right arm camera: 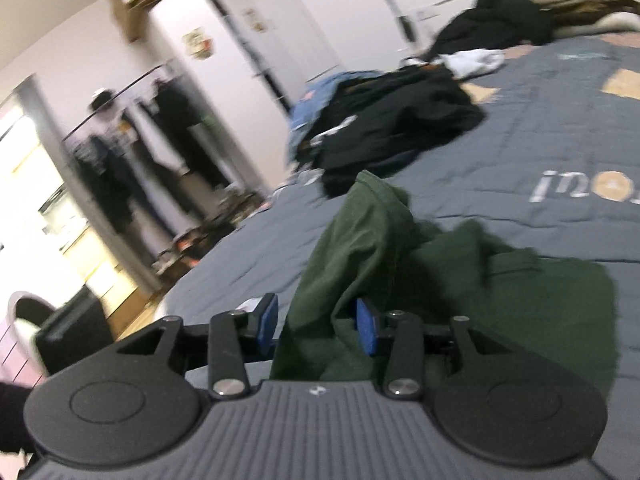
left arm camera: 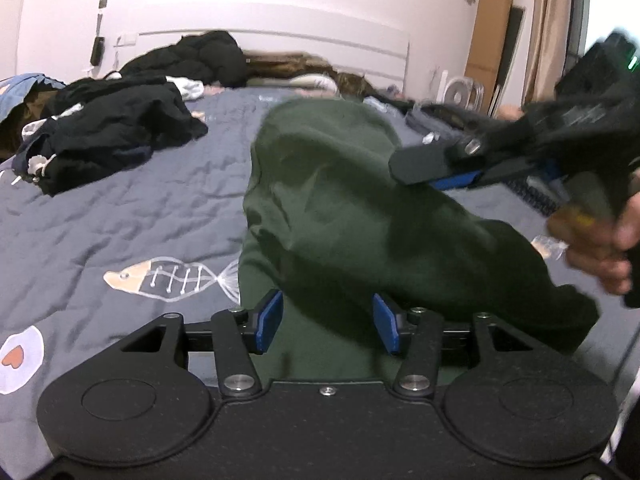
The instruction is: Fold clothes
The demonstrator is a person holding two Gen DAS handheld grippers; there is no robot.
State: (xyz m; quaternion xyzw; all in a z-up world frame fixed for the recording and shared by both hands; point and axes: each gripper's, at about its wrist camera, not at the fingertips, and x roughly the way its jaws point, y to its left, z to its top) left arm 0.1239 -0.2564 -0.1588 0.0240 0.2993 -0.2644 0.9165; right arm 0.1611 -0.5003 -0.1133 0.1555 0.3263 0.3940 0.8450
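A dark green garment (left arm camera: 352,208) lies rumpled on the grey bedspread (left arm camera: 120,208). It also shows in the right wrist view (right arm camera: 460,280). My left gripper (left arm camera: 328,322) is open, its blue pads on either side of the garment's near part. My right gripper (right arm camera: 316,322) is open with green cloth between its blue pads. In the left wrist view the right gripper (left arm camera: 424,168) hangs over the garment's right side, held by a hand (left arm camera: 600,240).
A heap of black clothes (left arm camera: 108,136) lies at the bed's far left, also in the right wrist view (right arm camera: 400,120). A black jacket (left arm camera: 196,56) rests by the headboard. A wardrobe (right arm camera: 240,60) and hanging clothes (right arm camera: 132,152) stand beyond the bed's edge.
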